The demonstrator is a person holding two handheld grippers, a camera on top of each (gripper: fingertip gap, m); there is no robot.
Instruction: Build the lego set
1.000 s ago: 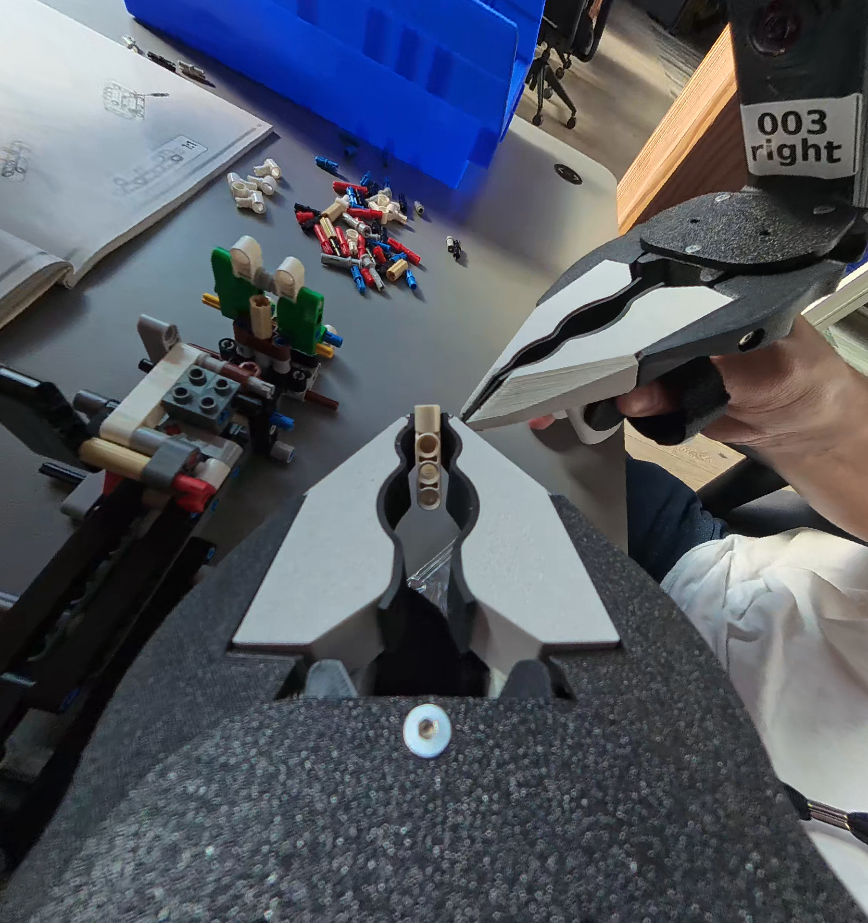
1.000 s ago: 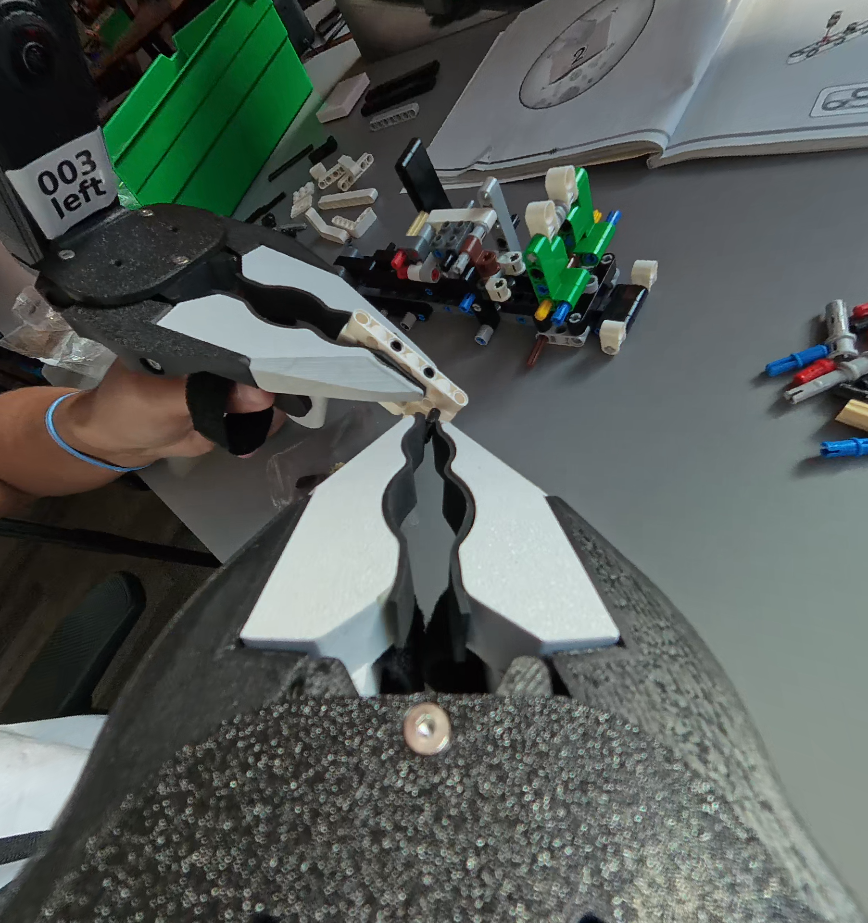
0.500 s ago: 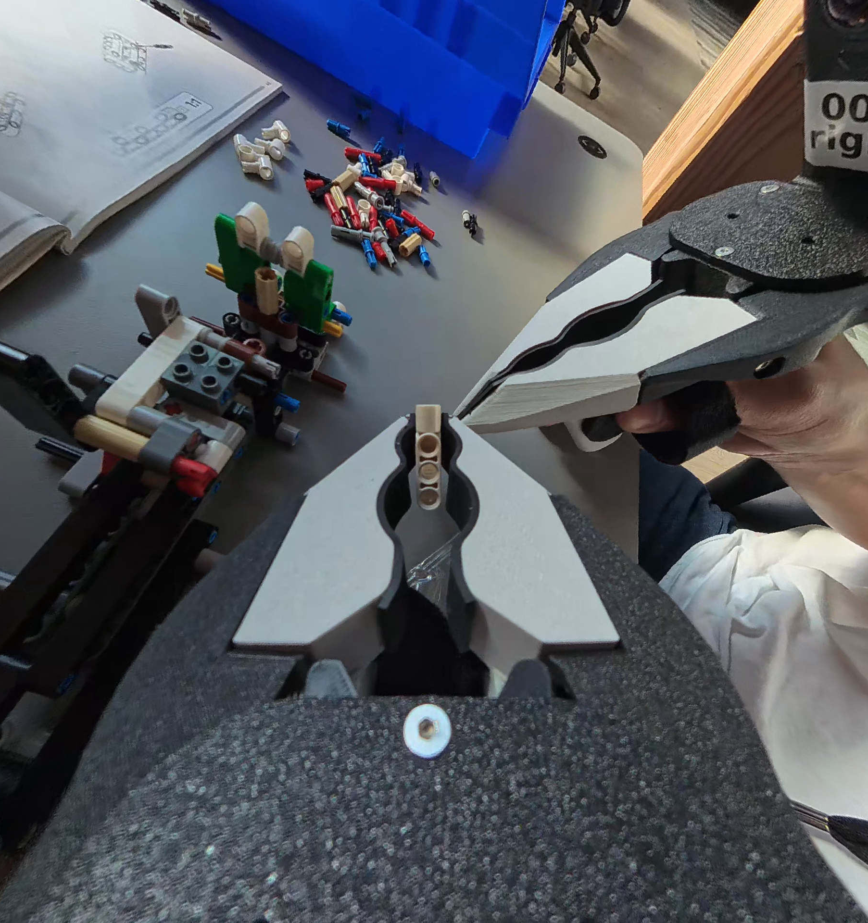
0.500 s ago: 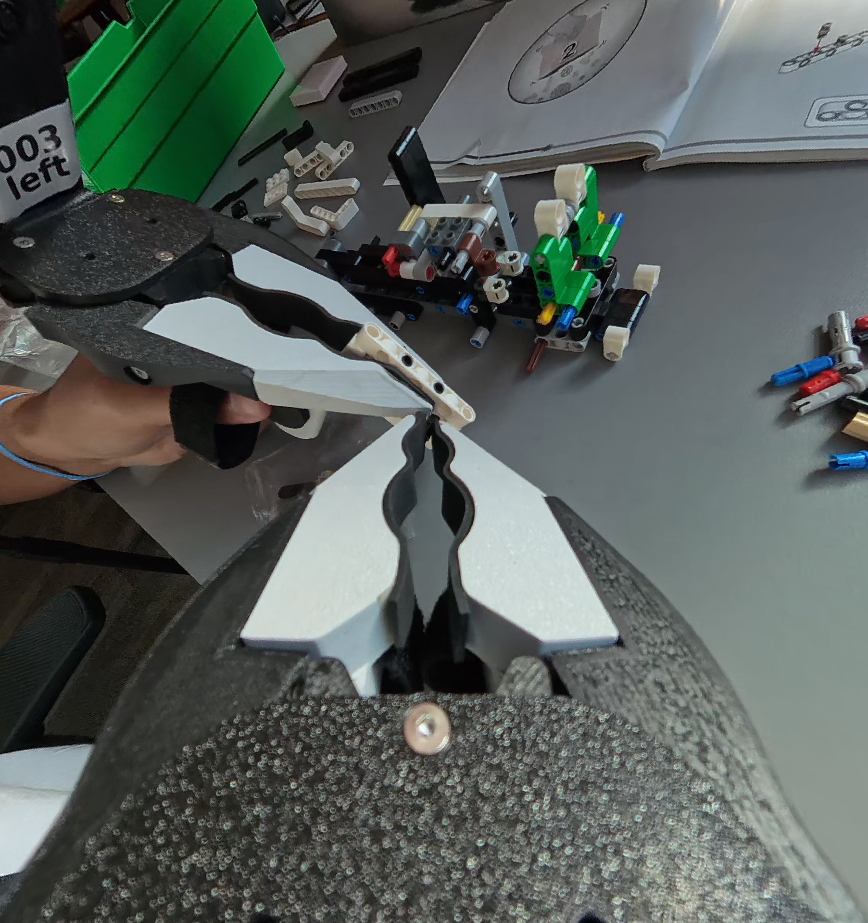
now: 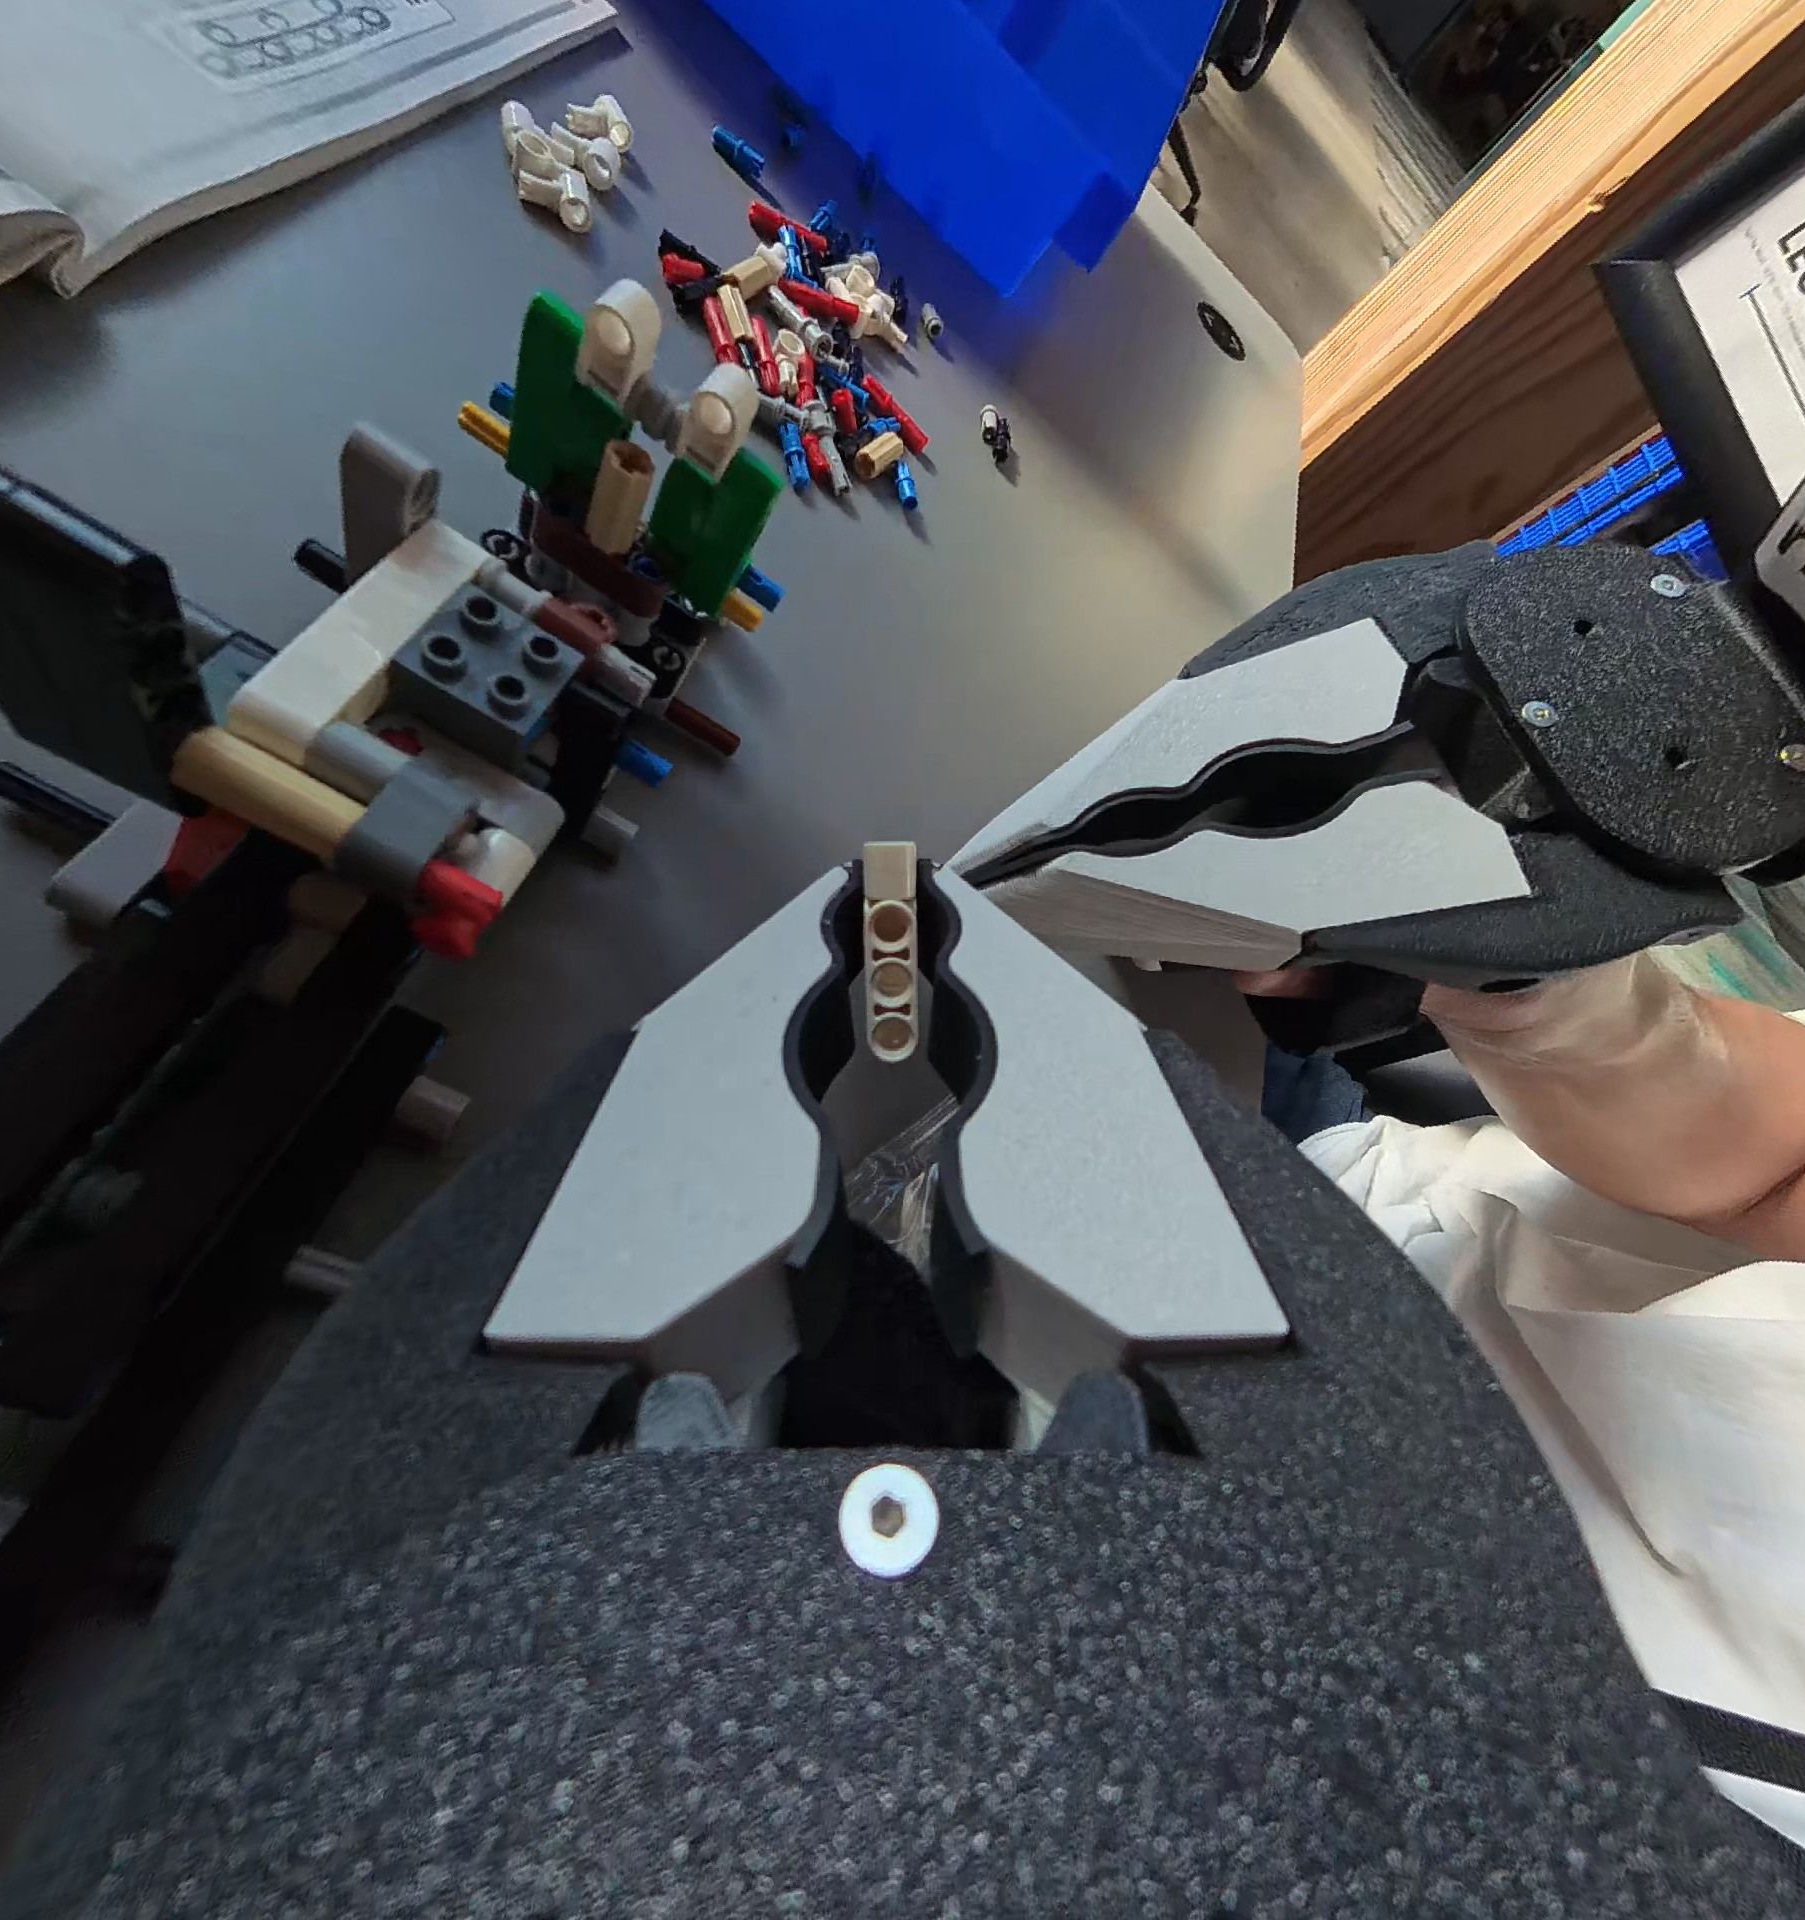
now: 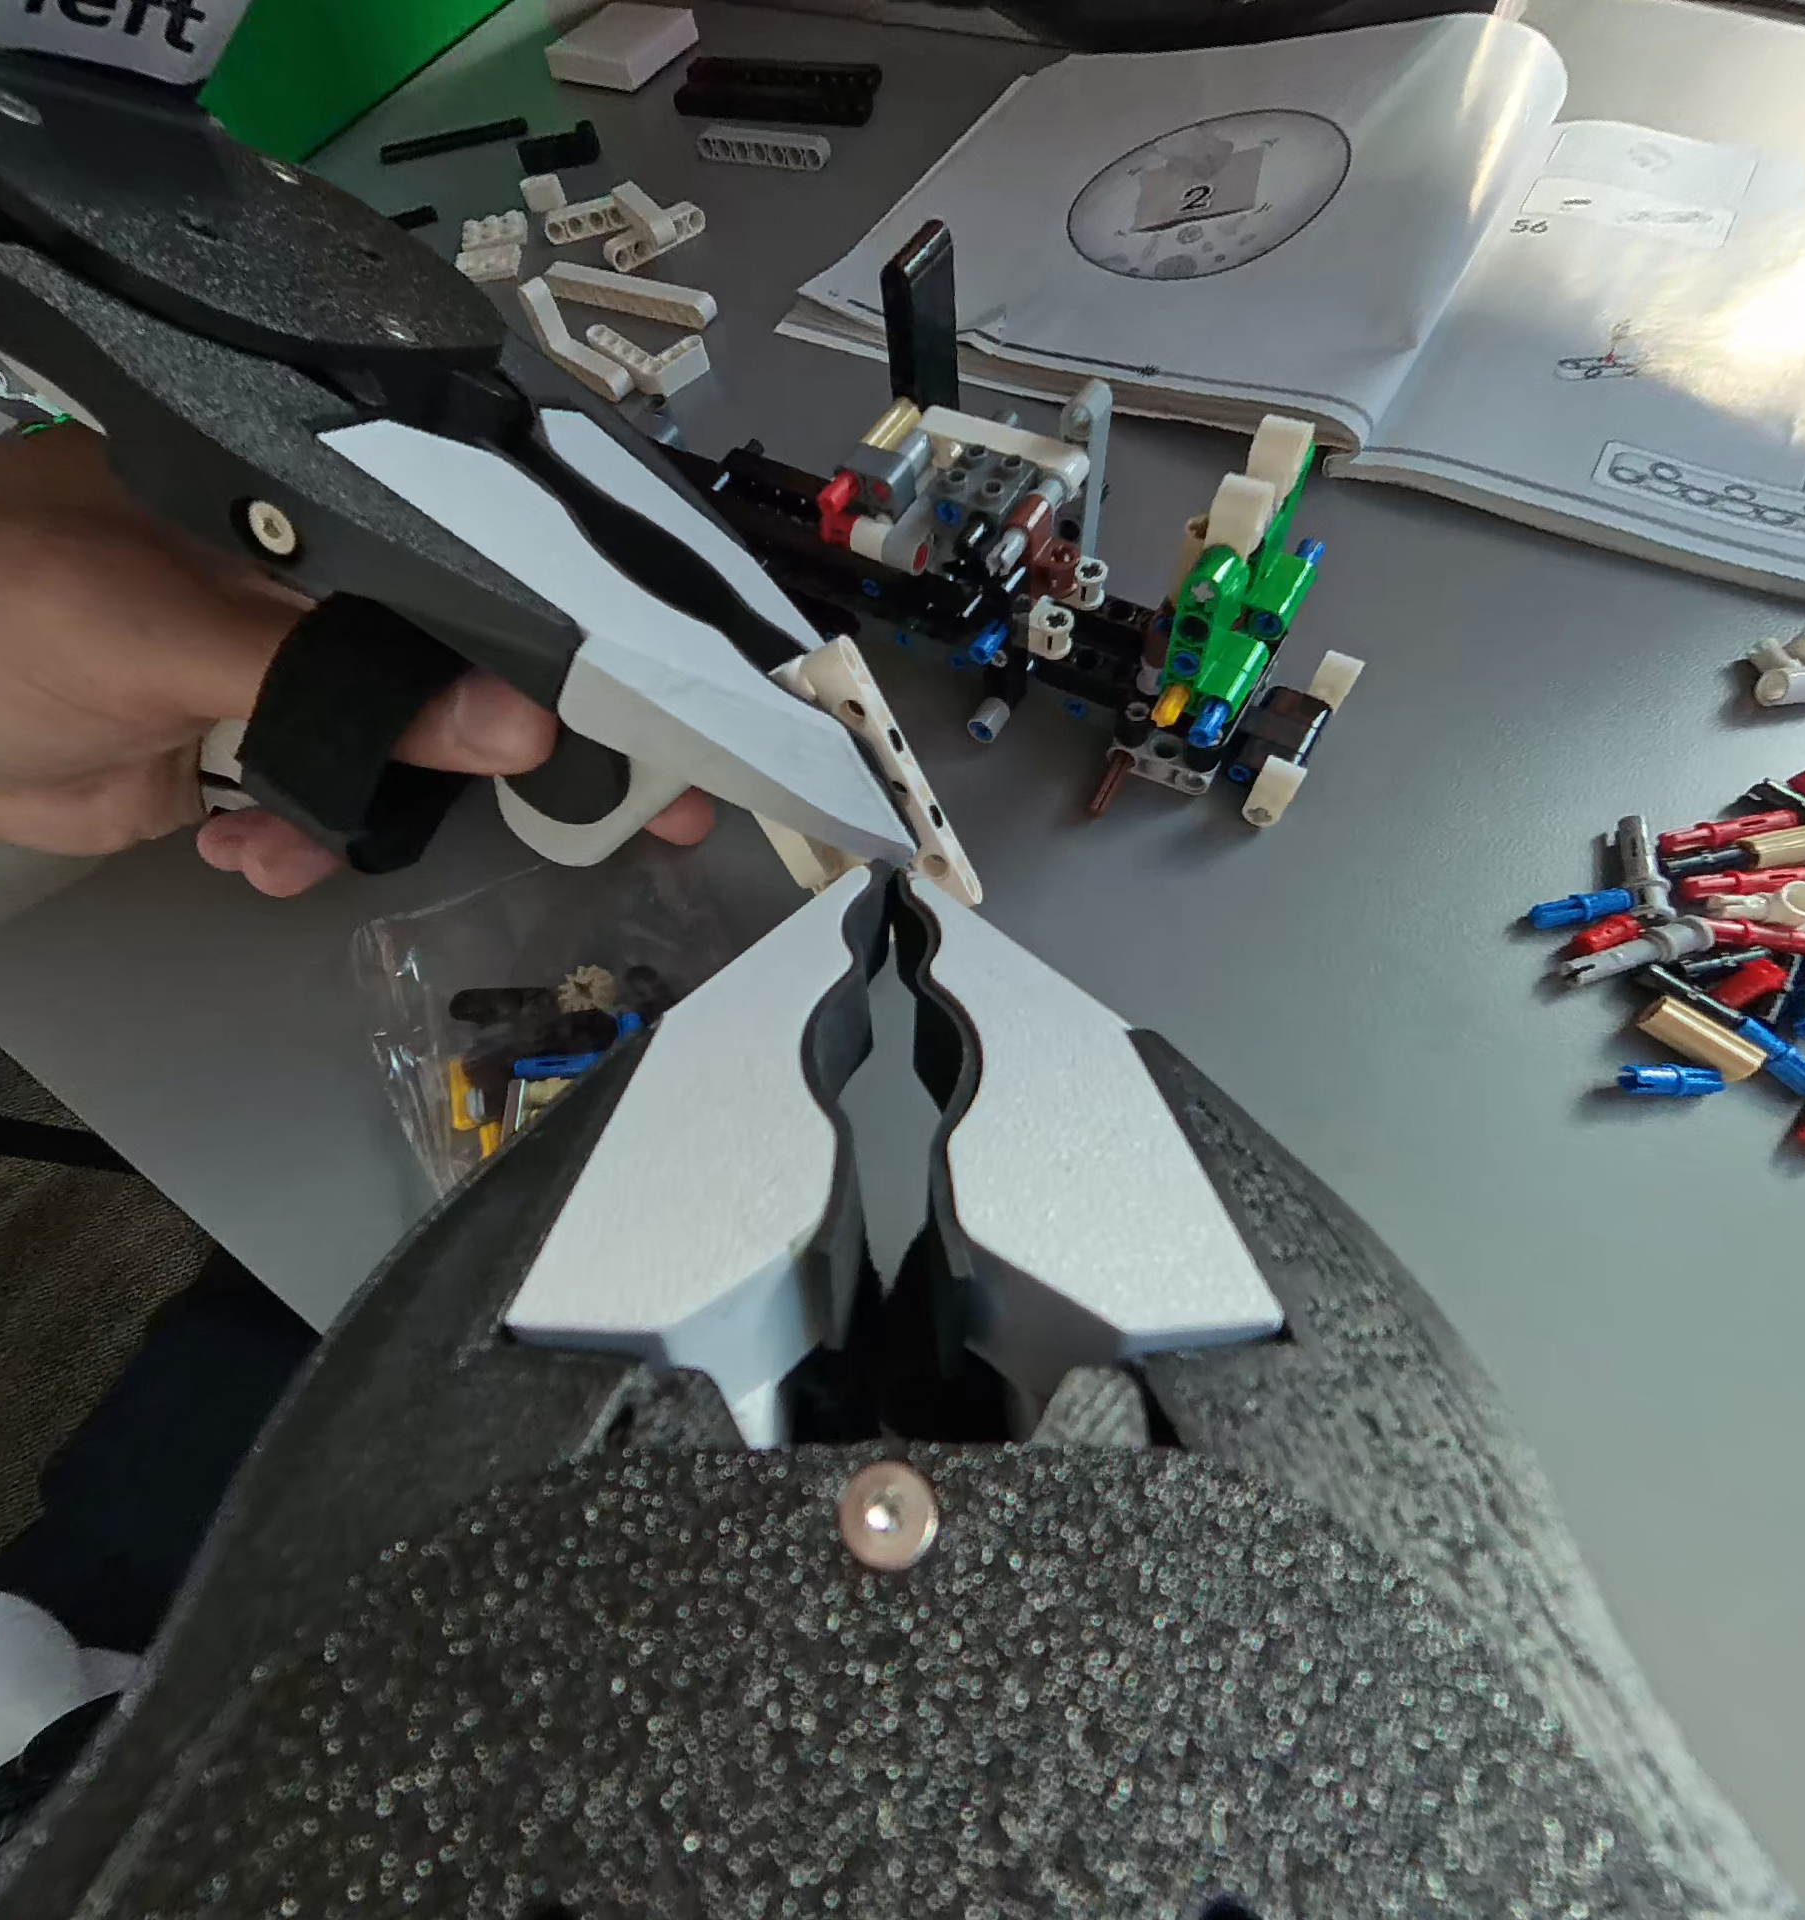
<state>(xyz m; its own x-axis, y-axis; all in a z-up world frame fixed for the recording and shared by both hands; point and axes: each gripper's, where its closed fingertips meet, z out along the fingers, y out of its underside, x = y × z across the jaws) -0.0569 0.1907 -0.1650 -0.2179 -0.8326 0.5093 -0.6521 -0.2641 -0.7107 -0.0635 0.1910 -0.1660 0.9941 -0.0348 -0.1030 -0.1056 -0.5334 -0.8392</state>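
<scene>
Swung closer since a second ago, right gripper tip now just beside left gripper. Left pinching a cream plastic beam with round holes, pads pressed on its sides. Right pressed together, nothing visible between. Nearby on the grey table: clear bag of small parts; farther, a half-built brick model, scattered red and blue pins, open instruction booklet.

Office desk, toy-brick parts
</scene>
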